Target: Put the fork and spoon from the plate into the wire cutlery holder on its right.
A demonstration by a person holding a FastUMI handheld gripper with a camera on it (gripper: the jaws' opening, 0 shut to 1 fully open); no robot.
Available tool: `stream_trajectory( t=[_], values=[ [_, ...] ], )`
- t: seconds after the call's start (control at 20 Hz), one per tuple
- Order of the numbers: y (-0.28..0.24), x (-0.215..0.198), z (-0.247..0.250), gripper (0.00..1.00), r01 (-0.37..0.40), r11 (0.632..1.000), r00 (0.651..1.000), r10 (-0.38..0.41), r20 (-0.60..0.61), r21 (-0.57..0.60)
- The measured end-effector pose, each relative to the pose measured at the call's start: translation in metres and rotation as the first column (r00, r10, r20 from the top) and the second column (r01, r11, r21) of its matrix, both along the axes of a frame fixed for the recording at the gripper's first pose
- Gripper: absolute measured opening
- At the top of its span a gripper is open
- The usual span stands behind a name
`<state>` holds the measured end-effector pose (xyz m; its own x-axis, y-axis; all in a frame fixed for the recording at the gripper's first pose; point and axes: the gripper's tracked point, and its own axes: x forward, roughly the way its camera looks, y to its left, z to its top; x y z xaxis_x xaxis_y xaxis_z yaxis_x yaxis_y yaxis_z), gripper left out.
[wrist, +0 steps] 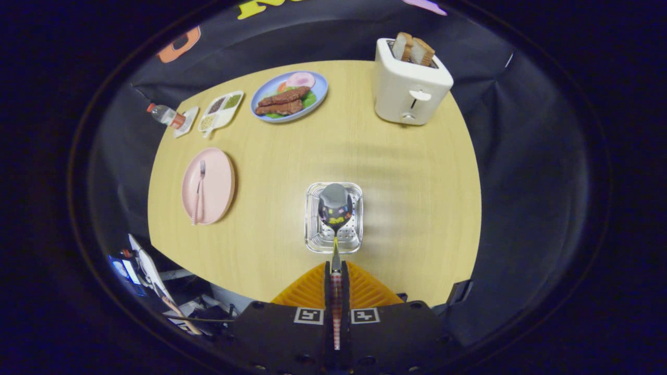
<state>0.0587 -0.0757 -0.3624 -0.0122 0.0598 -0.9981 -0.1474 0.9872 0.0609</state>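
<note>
While carrying: gripper [336,271] clamps spoon [335,208] by its handle.
Aim: bowl above wire holder [315,240], ready for dropping.
Waiting: fork [198,191] on pink plate [219,179].

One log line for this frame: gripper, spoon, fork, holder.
gripper: shut on spoon | spoon: bowl over wire cutlery holder, not released | fork: on pink plate | next: drop spoon, fetch fork

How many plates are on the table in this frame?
2. A pink plate with the fork on it sits left of the wire cutlery holder; a blue plate of food lies beyond it, left of the toaster.
</note>
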Motion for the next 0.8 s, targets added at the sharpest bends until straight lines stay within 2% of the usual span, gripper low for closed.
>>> stream_trajectory(
  t=[0.25,0.5,0.8],
  values=[
    [0.006,0.007,-0.014,0.04,0.003,1.000,0.997,-0.005,-0.077,-0.026],
    [0.009,0.002,-0.030,0.04,0.019,0.999,0.980,-0.024,-0.198,-0.027],
    [0.011,0.011,-0.043,0.04,0.022,0.999,0.968,-0.033,-0.250,-0.044]
  ],
)
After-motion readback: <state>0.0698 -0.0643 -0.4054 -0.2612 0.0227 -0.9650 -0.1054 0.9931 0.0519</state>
